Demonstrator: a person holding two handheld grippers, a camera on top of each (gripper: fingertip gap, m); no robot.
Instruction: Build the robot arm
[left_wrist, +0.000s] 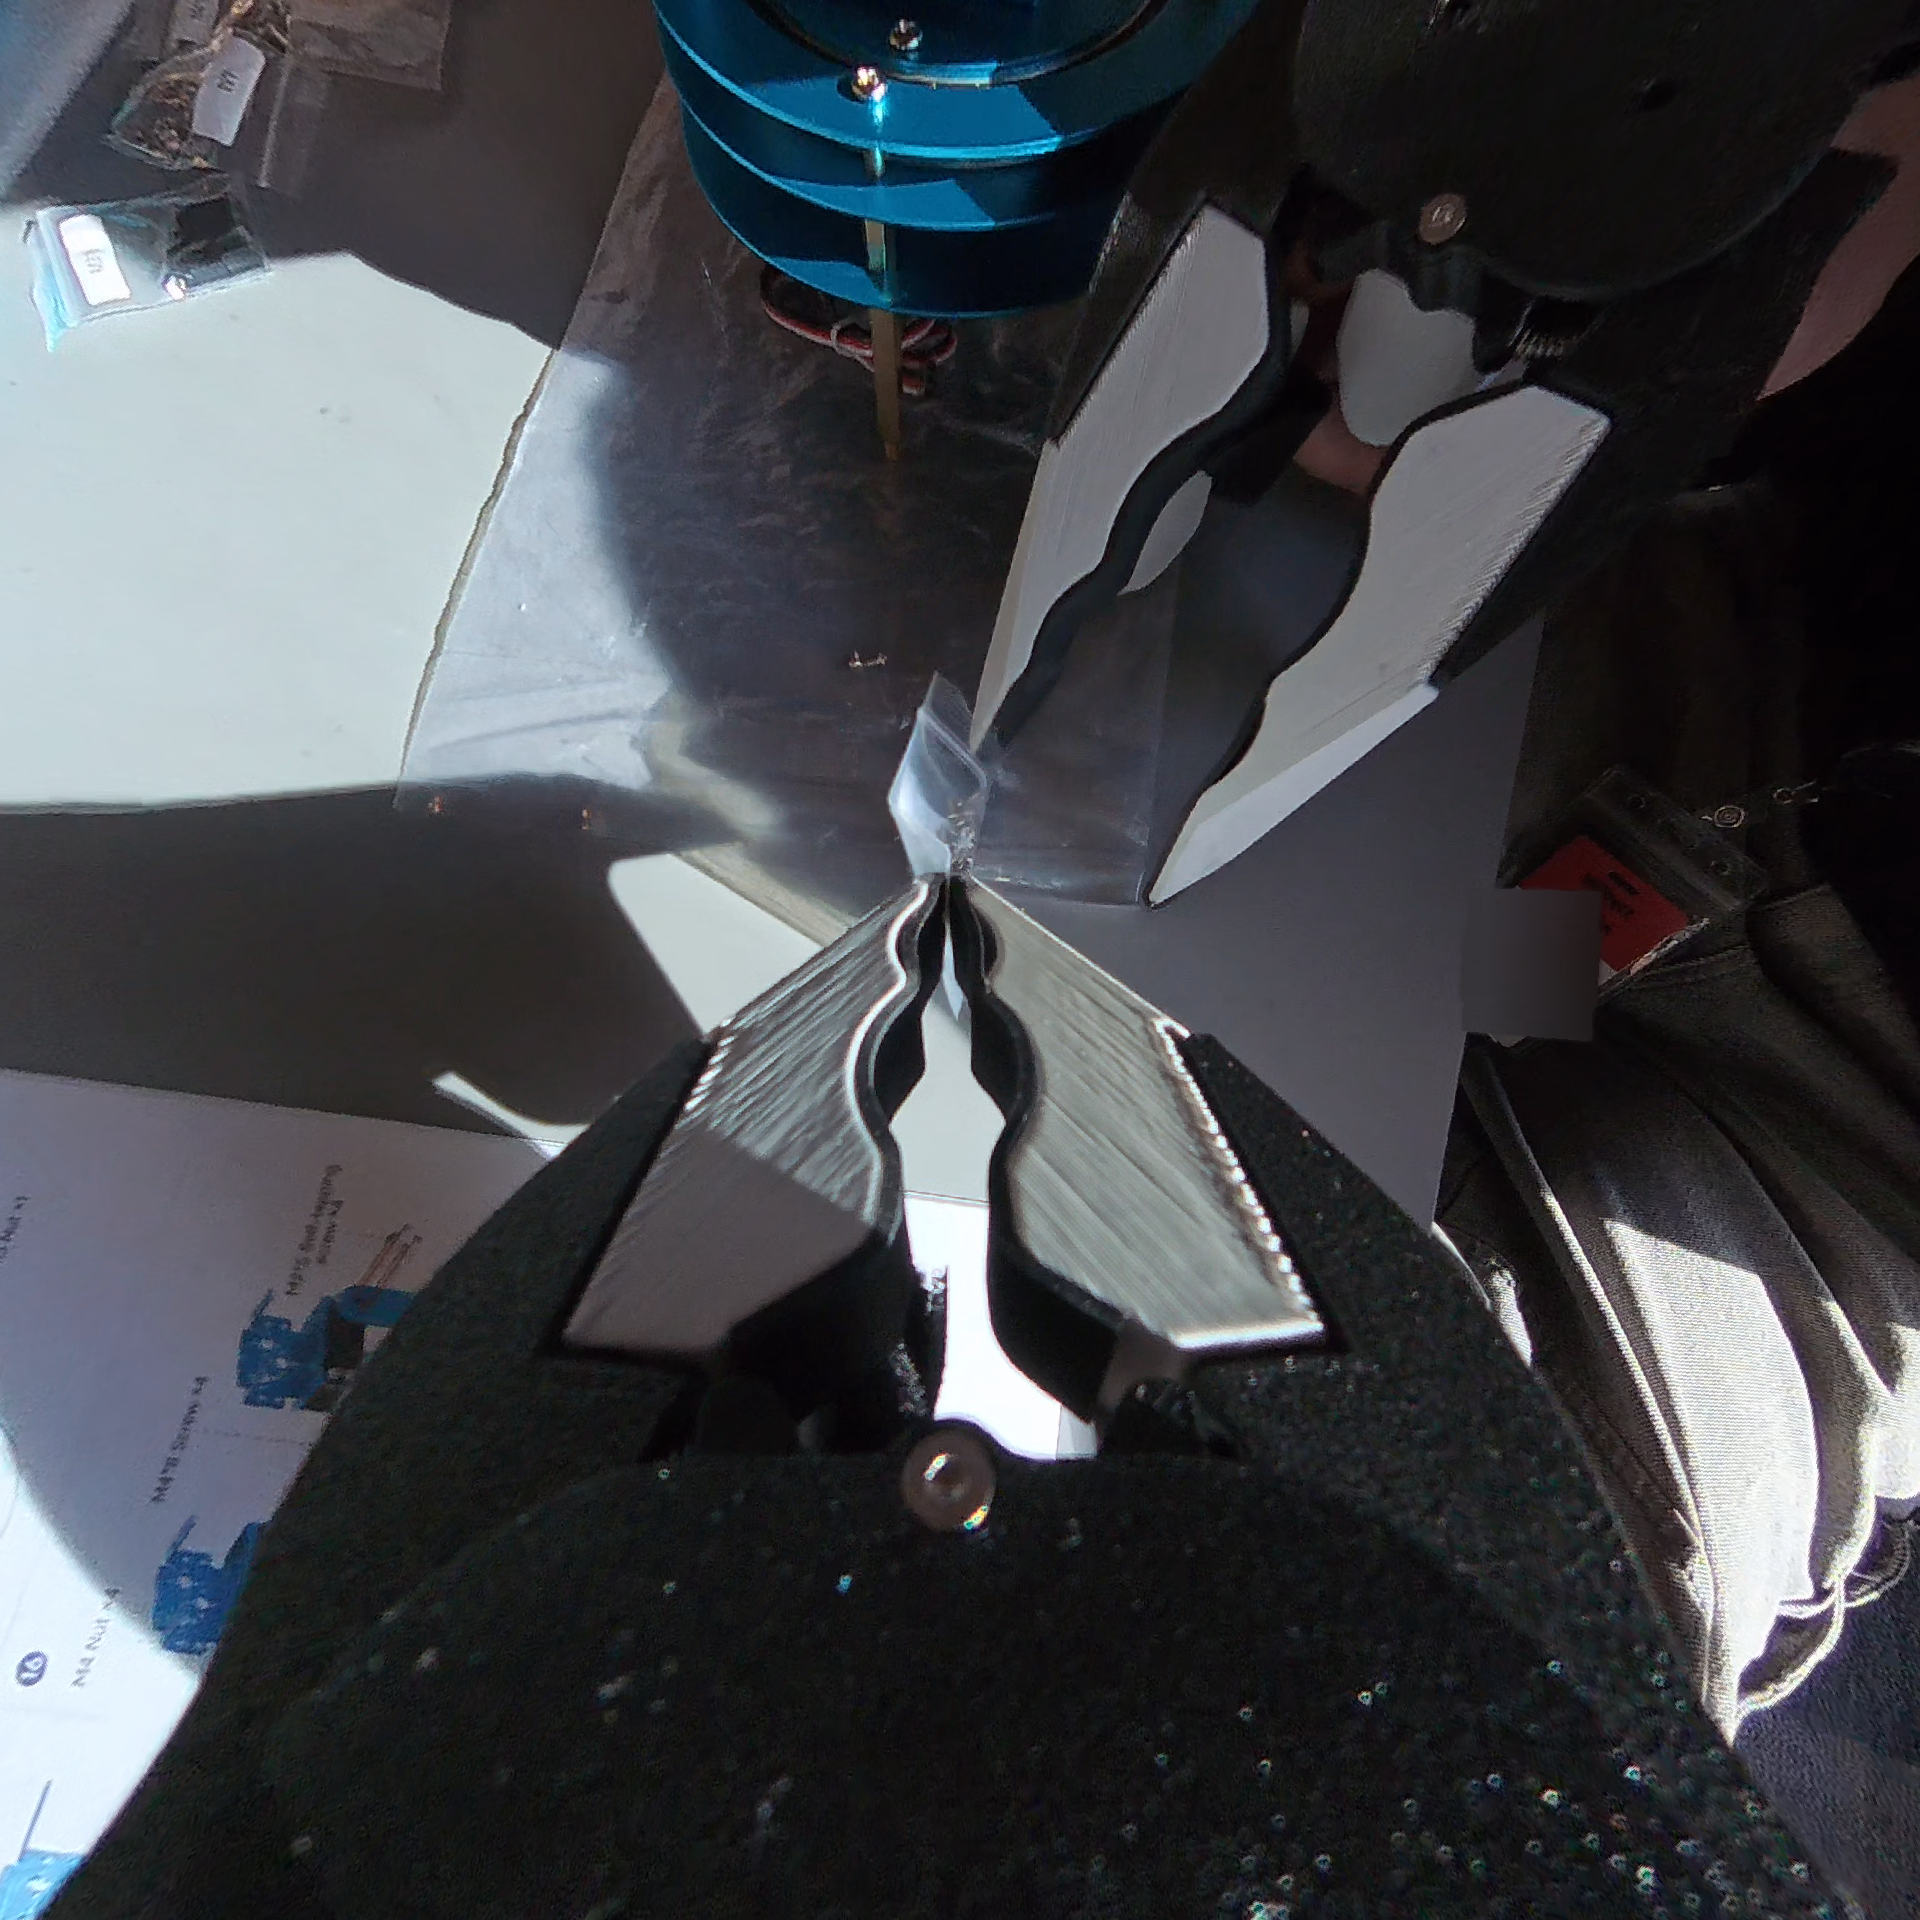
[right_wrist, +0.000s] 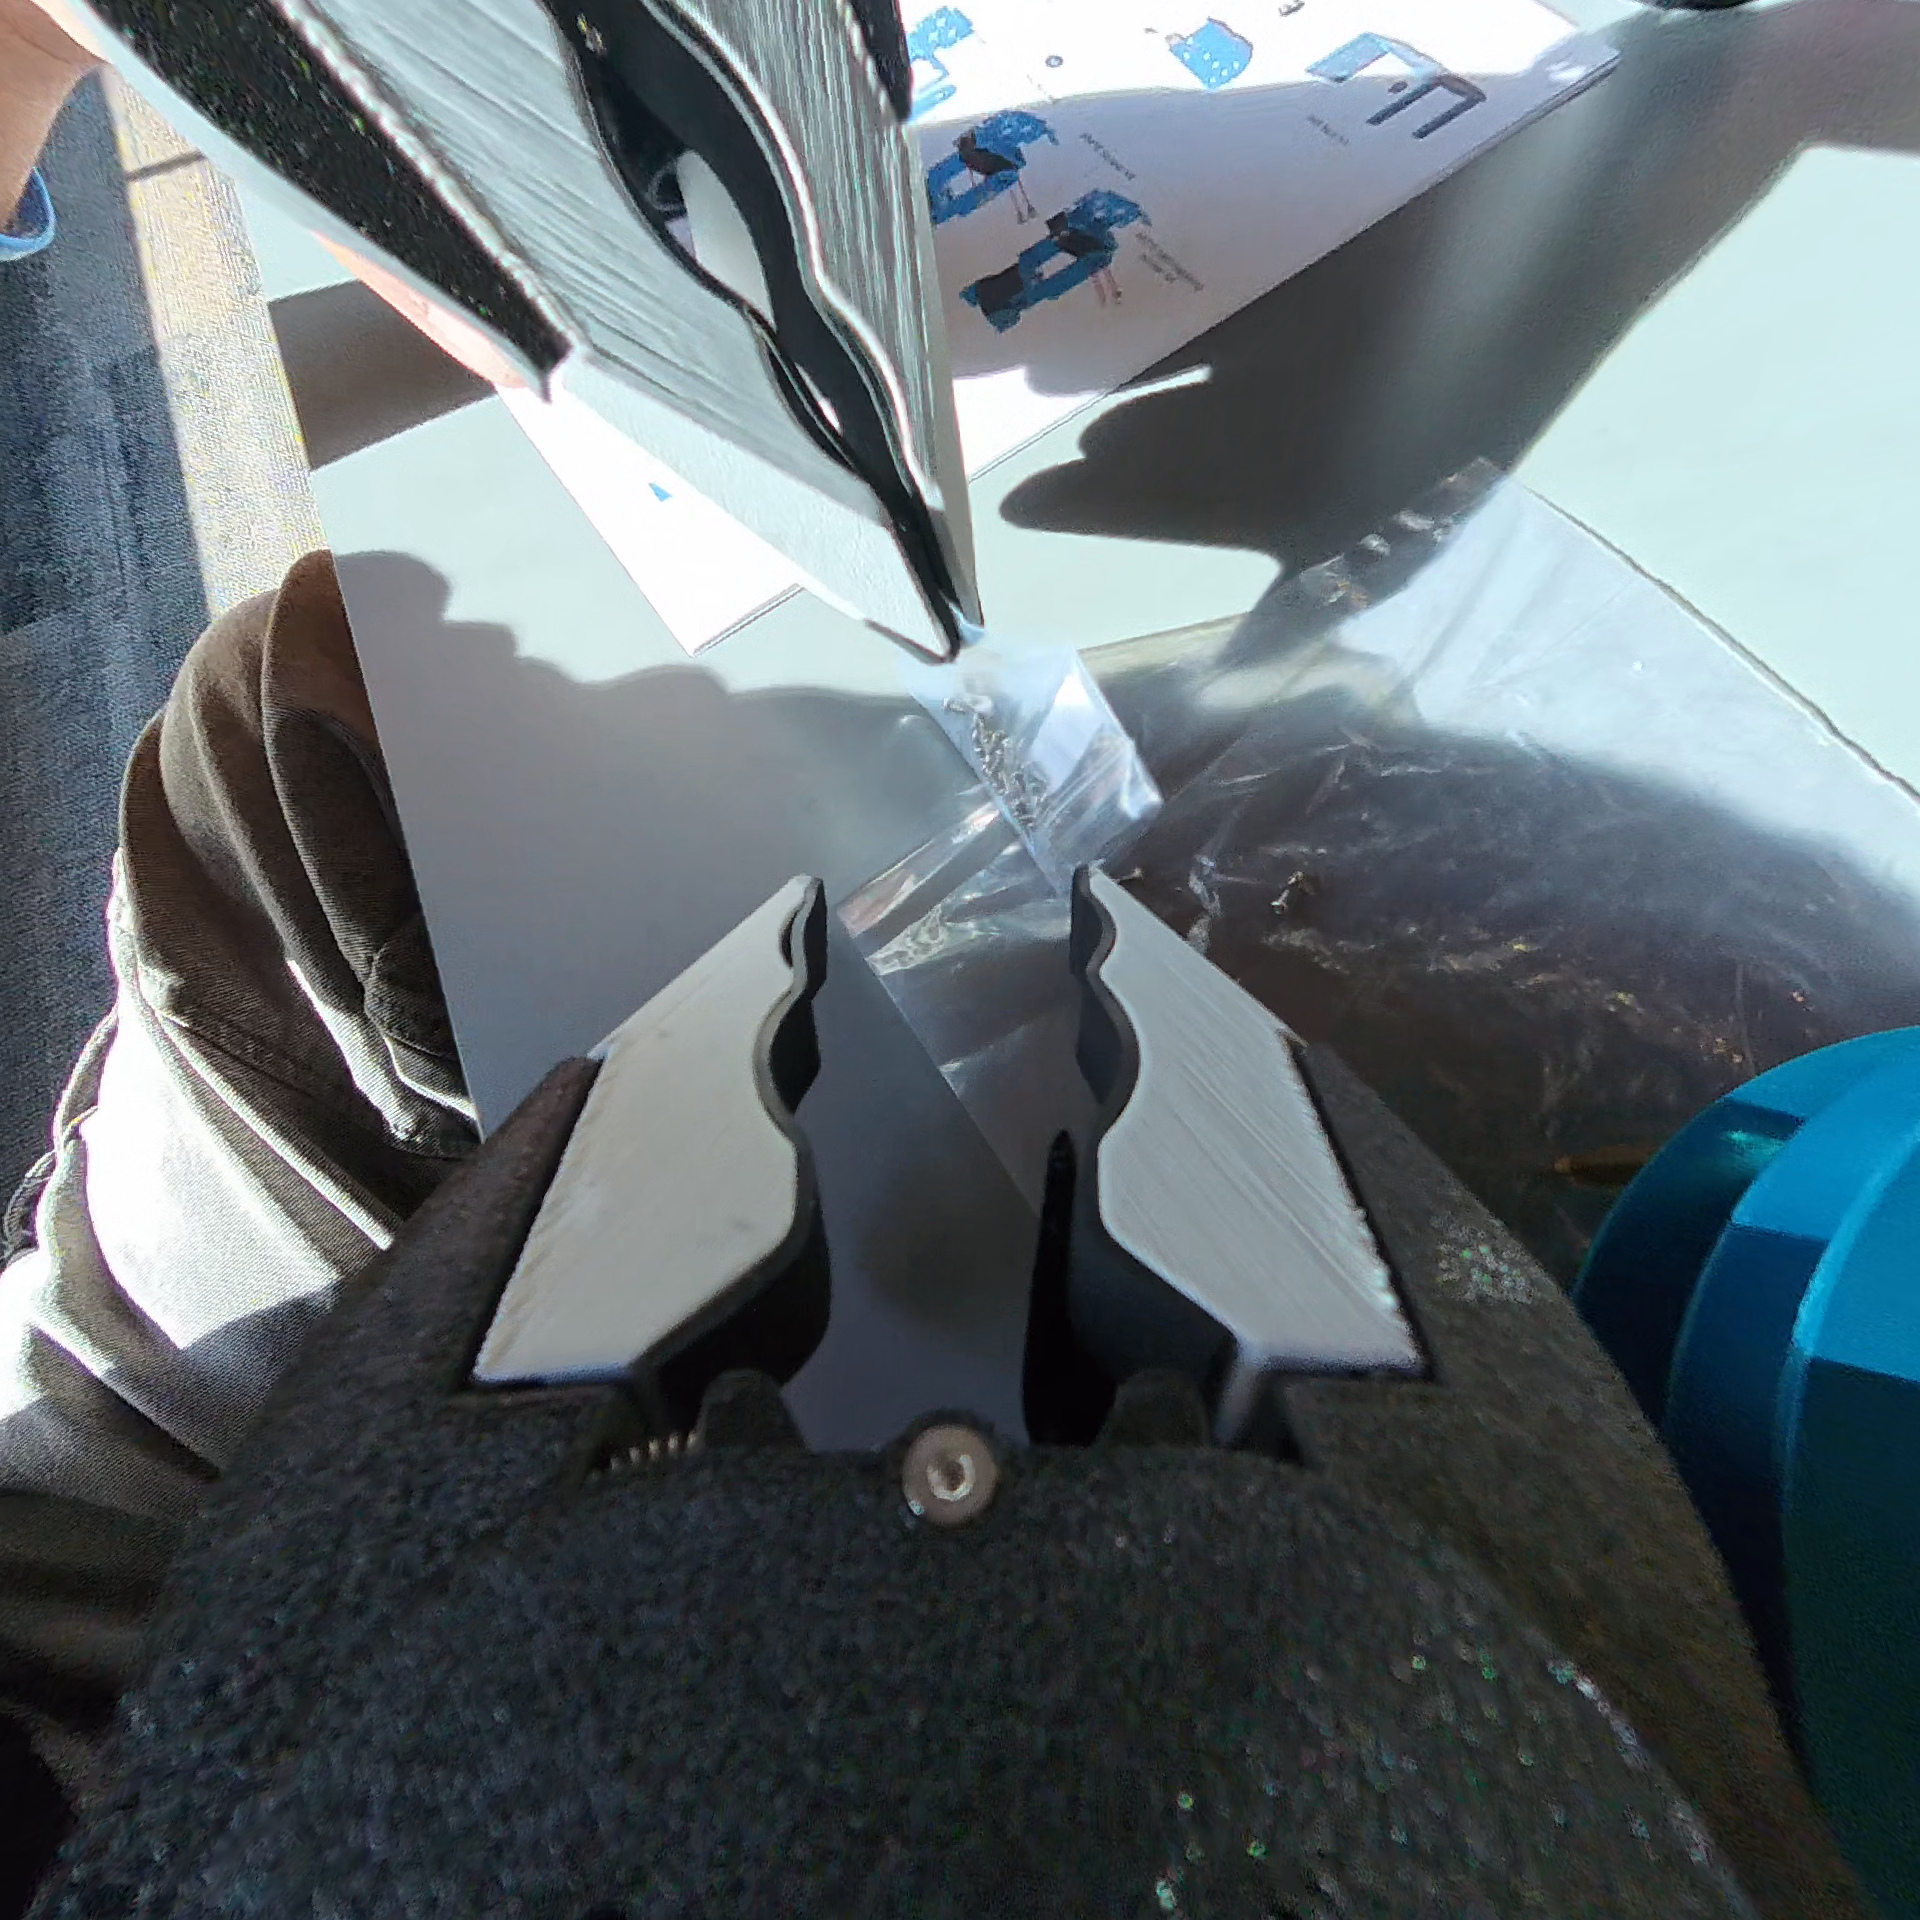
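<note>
My left gripper (left_wrist: 945, 885) is shut on one corner of a small clear plastic bag (left_wrist: 935, 781) with several tiny screws in it and holds it above the table. In the right wrist view the left gripper (right_wrist: 951, 634) comes down from the top, and the bag (right_wrist: 1039, 748) hangs from its tip. My right gripper (right_wrist: 945, 883) is open, with one fingertip (right_wrist: 1086, 883) at the bag's lower edge. In the left wrist view the right gripper (left_wrist: 1070, 810) reaches in from the upper right, jaws apart, one fingertip (left_wrist: 982, 722) touching the bag.
A blue metal stack of round plates (left_wrist: 894, 156) stands on a large clear plastic sheet (left_wrist: 582, 582); it also shows in the right wrist view (right_wrist: 1787, 1299). A printed sheet with blue diagrams (right_wrist: 1143, 187) lies nearby. Small parts bags (left_wrist: 135, 249) lie far left. A loose screw (right_wrist: 1288, 891) lies on the sheet. A person's trouser leg (right_wrist: 260, 883) is at the table edge. Left and right tips are no more than a few centimetres apart.
</note>
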